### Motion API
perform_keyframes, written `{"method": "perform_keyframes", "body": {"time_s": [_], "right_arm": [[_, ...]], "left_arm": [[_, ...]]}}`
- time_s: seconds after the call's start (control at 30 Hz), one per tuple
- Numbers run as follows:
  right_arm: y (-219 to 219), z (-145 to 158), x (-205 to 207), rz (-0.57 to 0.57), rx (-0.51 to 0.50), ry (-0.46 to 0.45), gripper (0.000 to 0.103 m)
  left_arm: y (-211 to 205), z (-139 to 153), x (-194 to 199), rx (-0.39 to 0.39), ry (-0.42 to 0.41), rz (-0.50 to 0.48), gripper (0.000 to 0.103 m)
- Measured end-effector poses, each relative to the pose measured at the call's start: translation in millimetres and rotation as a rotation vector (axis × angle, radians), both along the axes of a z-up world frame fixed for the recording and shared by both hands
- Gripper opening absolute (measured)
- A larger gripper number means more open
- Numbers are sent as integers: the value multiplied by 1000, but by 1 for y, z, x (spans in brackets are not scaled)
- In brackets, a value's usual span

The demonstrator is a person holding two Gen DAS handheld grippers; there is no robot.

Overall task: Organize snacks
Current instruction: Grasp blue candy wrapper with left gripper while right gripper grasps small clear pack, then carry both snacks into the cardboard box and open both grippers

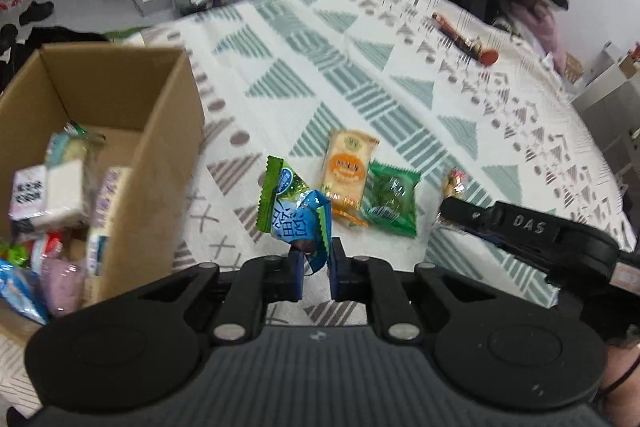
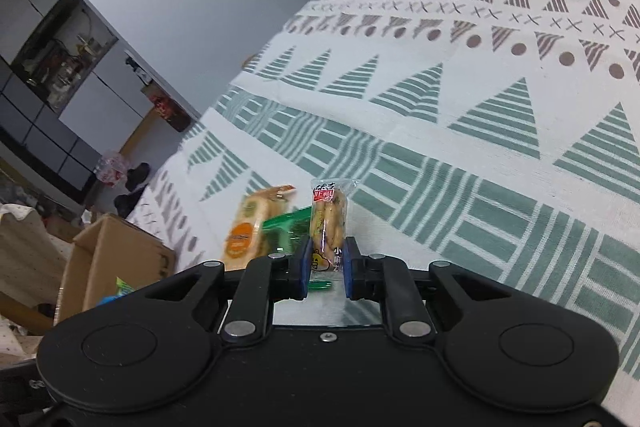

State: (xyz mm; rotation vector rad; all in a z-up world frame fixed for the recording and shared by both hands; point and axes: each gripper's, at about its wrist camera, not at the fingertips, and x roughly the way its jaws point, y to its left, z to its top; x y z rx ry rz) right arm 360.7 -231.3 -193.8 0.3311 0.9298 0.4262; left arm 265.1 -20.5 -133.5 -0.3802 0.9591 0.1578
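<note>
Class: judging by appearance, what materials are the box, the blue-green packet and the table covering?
Box: plain brown cardboard, matte, with raw cut edges.
Blue-green packet: probably plastic film, glossy, crinkled, with a serrated seal.
Table covering: seemingly woven fabric, matte, slightly rumpled.

"DAS" on the right tongs (image 1: 442, 213)

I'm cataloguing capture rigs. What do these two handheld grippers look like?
Both the left gripper and the right gripper are matte black, with two round discs on the body, silver pivot pins on linkage arms, and blue fingers. Seen from the left camera, the right gripper bears "DAS" lettering.
</note>
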Motion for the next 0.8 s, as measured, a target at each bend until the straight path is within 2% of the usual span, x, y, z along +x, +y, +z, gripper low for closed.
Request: {"method": "perform_keyframes", "body": {"time_s": [0.23,0.37,0.8], "right_arm": [[18,27,-18,43,39,-63,16],[35,38,-29,77,25,-98,16],[92,69,-57,142,31,-173,16]], "left_arm": [[16,32,-21,-2,-67,26,11],[28,48,-31,6,-100,37,11],[91,71,-60,3,-155,125,11]]}}
